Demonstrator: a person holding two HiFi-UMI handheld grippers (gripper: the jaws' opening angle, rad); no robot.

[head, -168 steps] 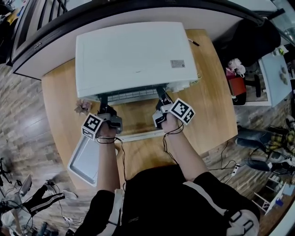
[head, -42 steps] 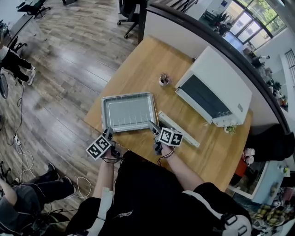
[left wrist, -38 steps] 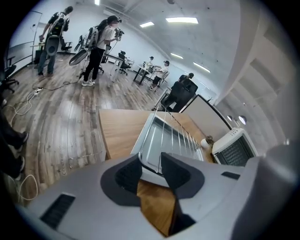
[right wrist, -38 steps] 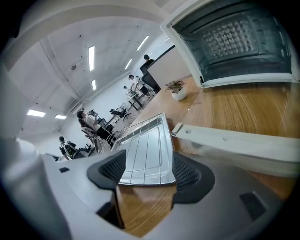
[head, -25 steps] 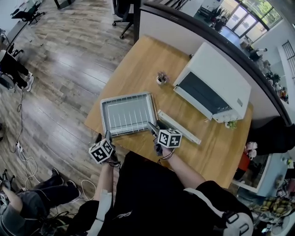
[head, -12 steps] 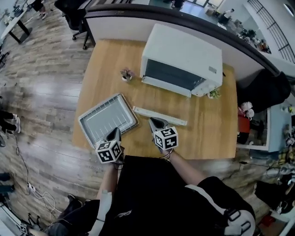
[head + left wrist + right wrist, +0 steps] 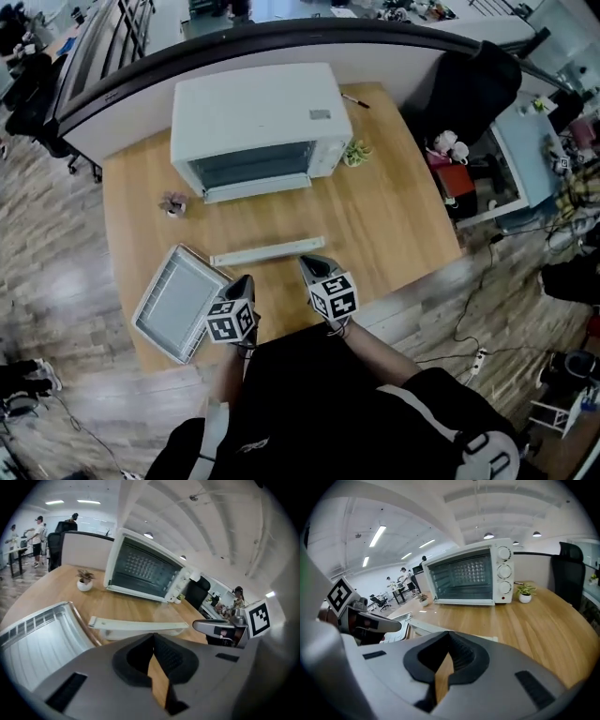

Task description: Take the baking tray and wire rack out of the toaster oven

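Tray (image 7: 159, 289) by table (image 7: 394, 216) edge — oven (image 7: 253, 117) apart

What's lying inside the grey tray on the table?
A wire rack lies in the tray, its thin bars running across. The tray's floor shows between the bars; right under them it is covered.

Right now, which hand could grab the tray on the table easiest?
Probably left: the left gripper sits beside the baking tray; the right gripper is farther off. Both are shut, empty.
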